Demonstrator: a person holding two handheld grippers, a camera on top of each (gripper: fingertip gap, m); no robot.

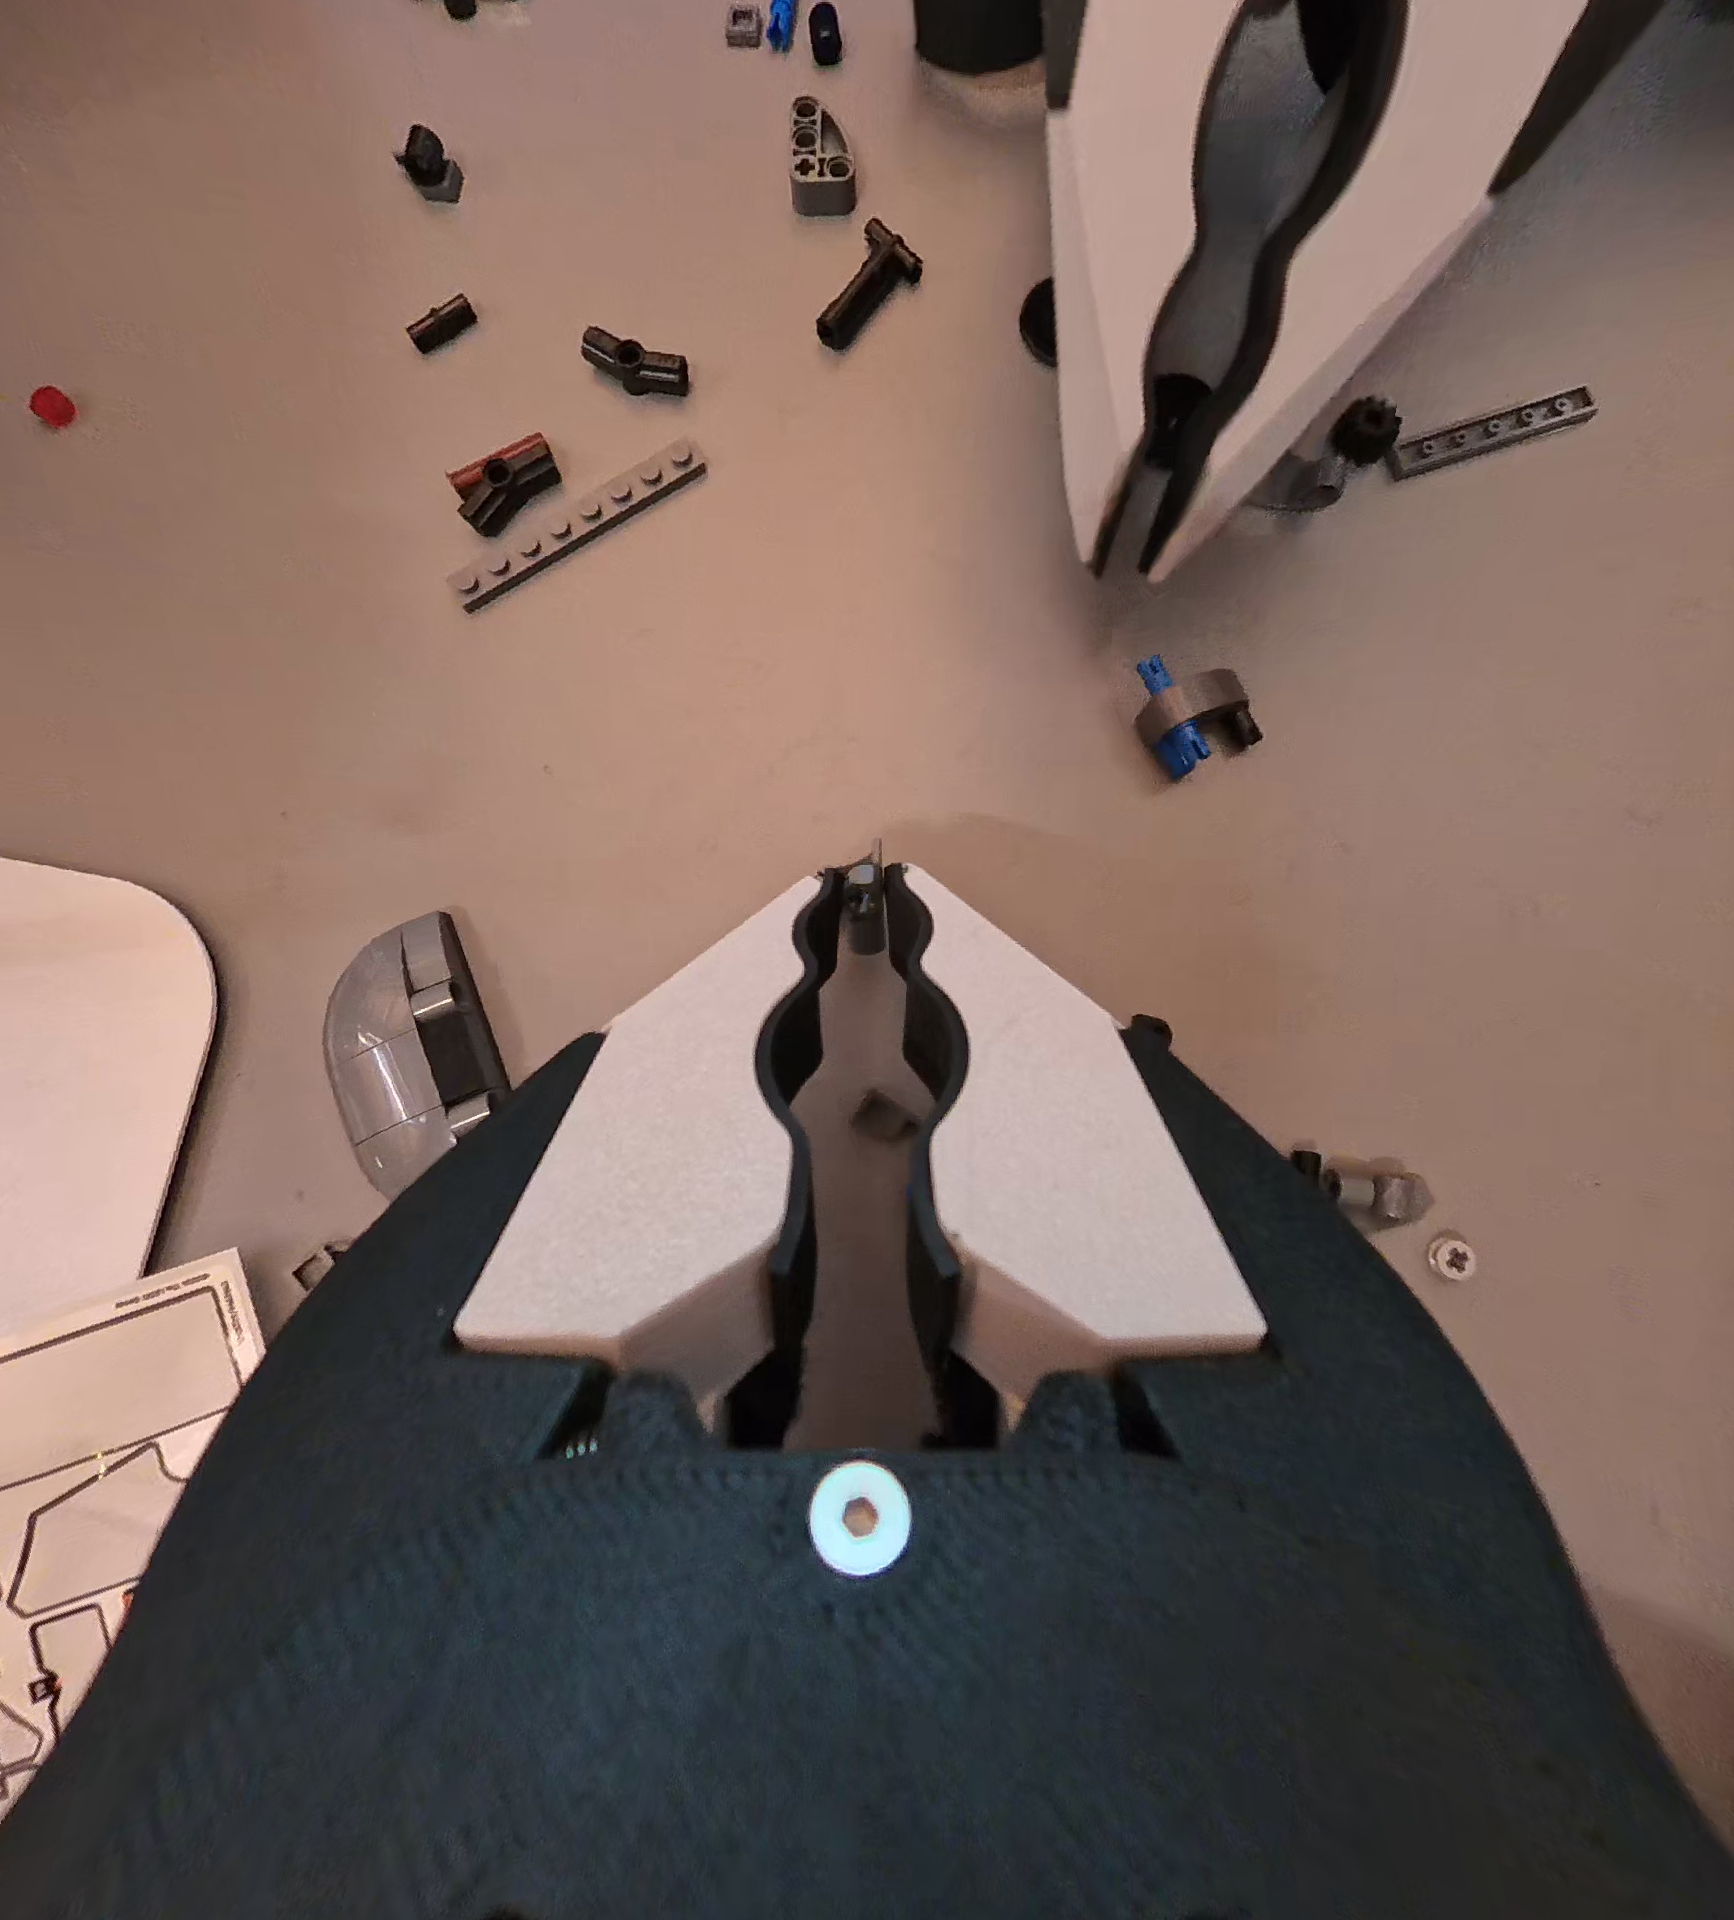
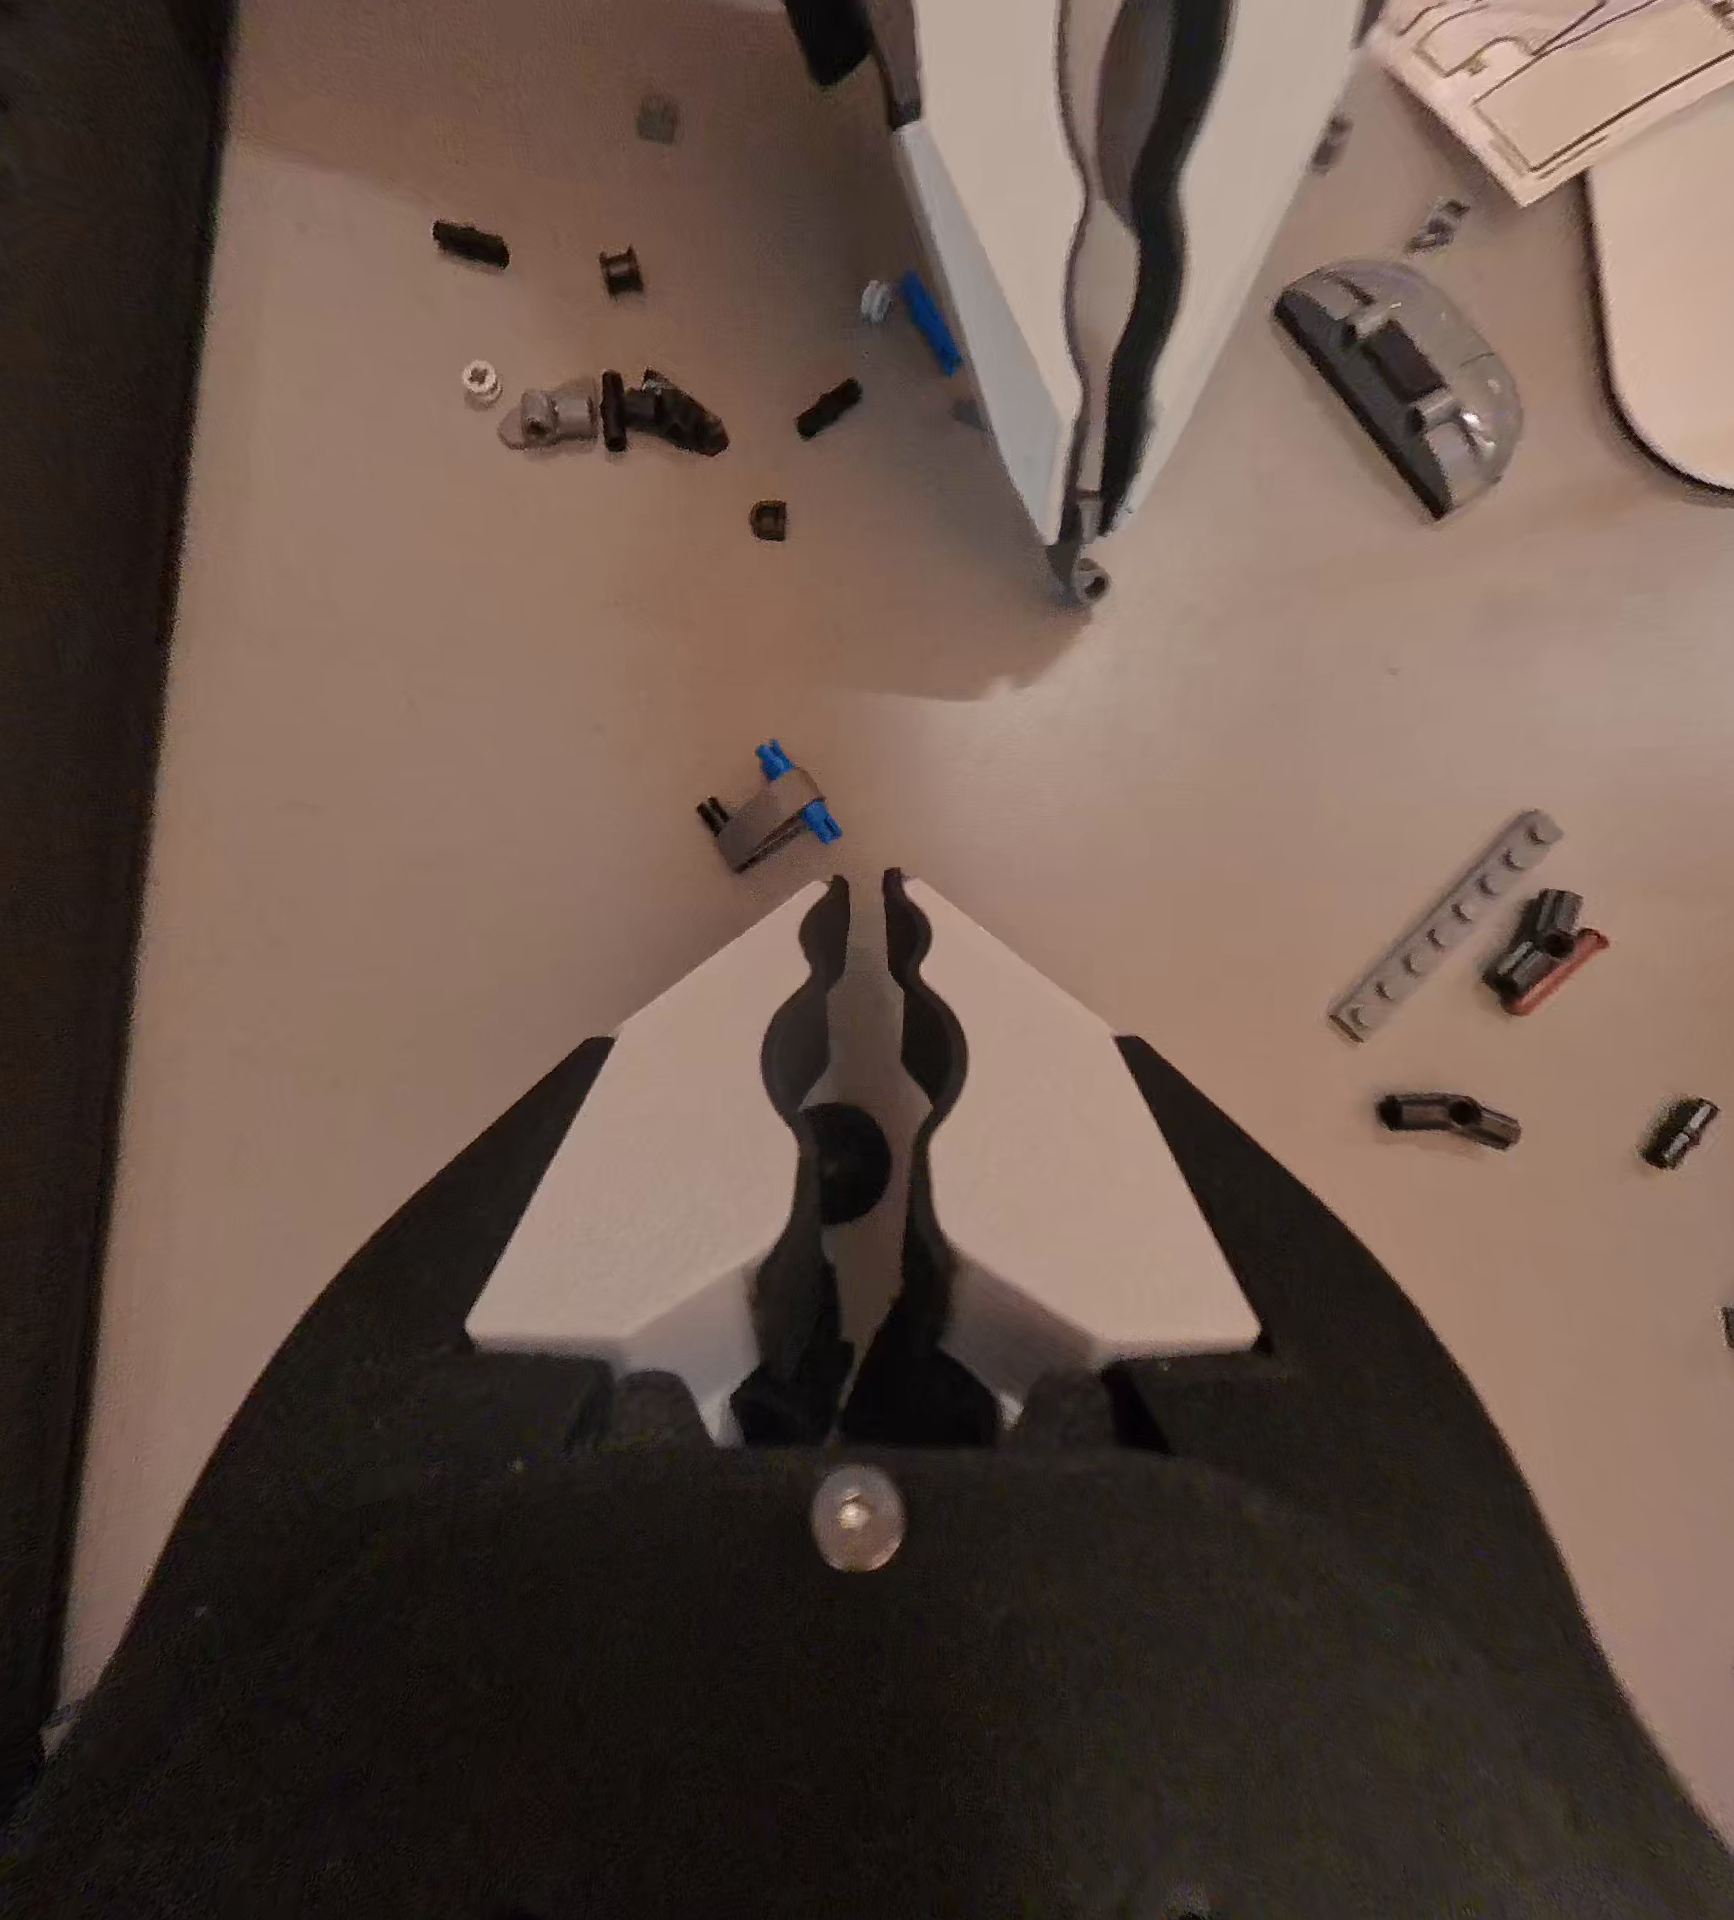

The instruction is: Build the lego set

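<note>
The table (image 1: 842, 675) is looking smooth and matt. The loose bricks, like the long grey plate (image 1: 580, 525), are showing hard plastic, and the curved grey piece (image 1: 395, 1049) is gleaming glossy. The left gripper (image 1: 861, 883) is showing a rough, grainy black plastic body. The sticker sheet (image 1: 63, 1455) is looking like shiny paper.

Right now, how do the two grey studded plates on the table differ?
The long grey plate is clearly longer than the short grey plate. The long one sits beside a black-and-red piece; the short one has a black gear at its end, near the right gripper. Both lie flat, one stud wide.
</note>
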